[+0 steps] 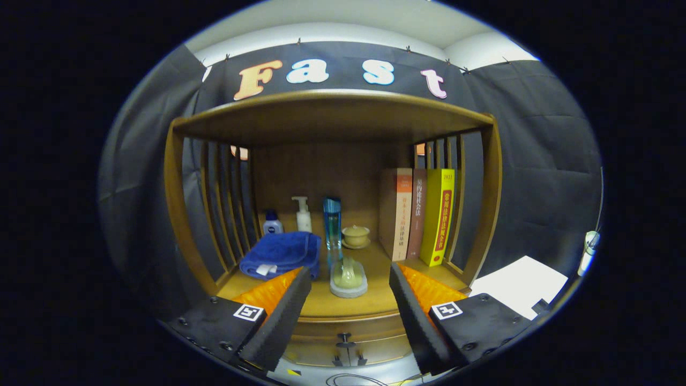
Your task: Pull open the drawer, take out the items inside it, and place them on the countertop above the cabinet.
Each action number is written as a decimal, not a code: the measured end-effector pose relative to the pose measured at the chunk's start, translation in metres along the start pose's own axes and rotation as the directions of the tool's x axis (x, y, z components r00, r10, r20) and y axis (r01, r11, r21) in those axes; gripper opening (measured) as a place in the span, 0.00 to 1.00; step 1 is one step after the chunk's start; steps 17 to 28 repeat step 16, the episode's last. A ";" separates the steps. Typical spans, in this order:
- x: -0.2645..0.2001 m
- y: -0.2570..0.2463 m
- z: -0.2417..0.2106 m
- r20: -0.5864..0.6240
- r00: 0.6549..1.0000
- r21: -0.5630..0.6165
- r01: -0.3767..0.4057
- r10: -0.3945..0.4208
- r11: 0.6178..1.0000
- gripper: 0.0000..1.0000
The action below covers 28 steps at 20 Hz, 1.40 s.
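My gripper is spread wide and holds nothing; its fingers frame the front edge of the countertop; the drawer sits closed just below, its small dark knob between the fingers; its contents are hidden. On the countertop: a folded blue towel, a soap dish, a tall blue bottle, a pump bottle, a lidded cup, and three upright books to the right.

On the wooden cabinet's countertop, a folded blue towel lies left of centre, three upright books stand at right, and a small lidded cup sits between them. The closed drawer lies below, at bottom centre.
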<state>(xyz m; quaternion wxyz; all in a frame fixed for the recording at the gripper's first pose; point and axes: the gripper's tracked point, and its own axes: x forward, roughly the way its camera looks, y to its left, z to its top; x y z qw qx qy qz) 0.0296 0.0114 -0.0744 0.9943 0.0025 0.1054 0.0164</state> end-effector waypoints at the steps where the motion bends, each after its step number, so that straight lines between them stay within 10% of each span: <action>1: -0.003 0.000 0.008 0.014 1.000 0.003 0.001 -0.001 1.000 0.98; 28: -0.010 0.001 0.019 0.027 1.000 0.024 -0.015 0.015 1.000 0.98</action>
